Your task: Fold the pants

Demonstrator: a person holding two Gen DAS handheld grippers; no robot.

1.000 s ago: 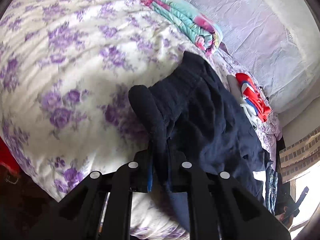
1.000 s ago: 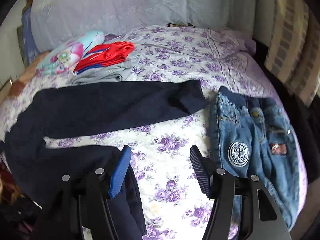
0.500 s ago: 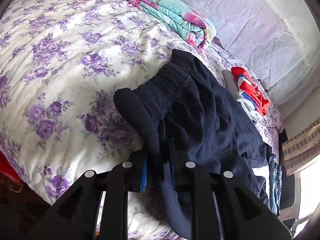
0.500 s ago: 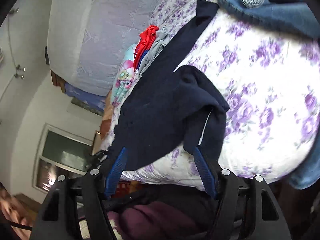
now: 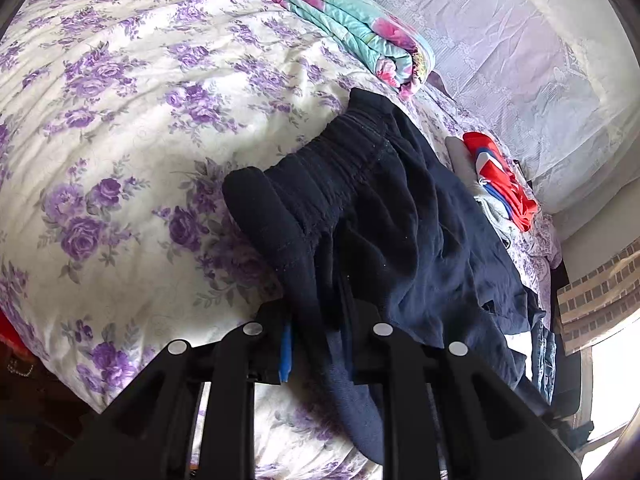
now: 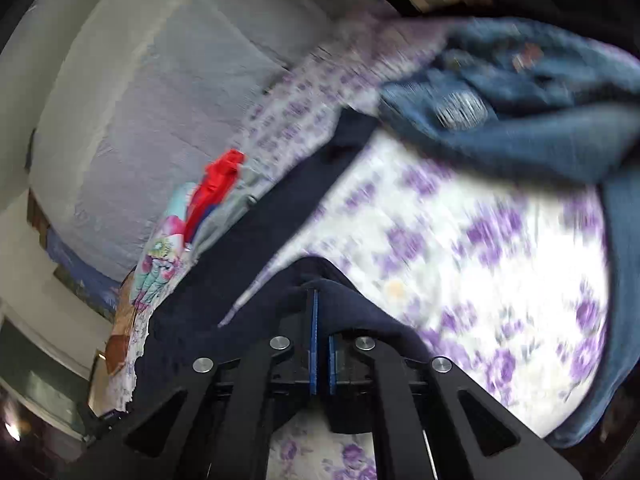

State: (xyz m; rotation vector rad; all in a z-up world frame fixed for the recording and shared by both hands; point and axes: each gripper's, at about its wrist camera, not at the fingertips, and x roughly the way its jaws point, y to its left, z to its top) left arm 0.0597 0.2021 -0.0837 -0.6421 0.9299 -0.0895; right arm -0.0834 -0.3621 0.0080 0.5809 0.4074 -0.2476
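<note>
Dark navy pants [image 5: 400,208] lie crumpled on a bed with a purple-flowered sheet [image 5: 120,128]. My left gripper [image 5: 316,320] is shut on the pants near the elastic waistband, and cloth hangs down between its fingers. In the right wrist view, which is blurred, my right gripper [image 6: 320,320] is shut on a fold of the navy pants [image 6: 280,216], whose one leg stretches away across the bed.
Blue jeans [image 6: 520,112] lie at the far right of the bed. A folded teal floral blanket [image 5: 352,28], a red and grey clothes pile [image 5: 496,176] and a pale lace headboard cover [image 5: 520,40] are at the back. The bed edge is just below my grippers.
My right gripper has closed on the navy pants; it was open before. The right view has swung and tilted. My left gripper keeps its hold and has shifted slightly.
</note>
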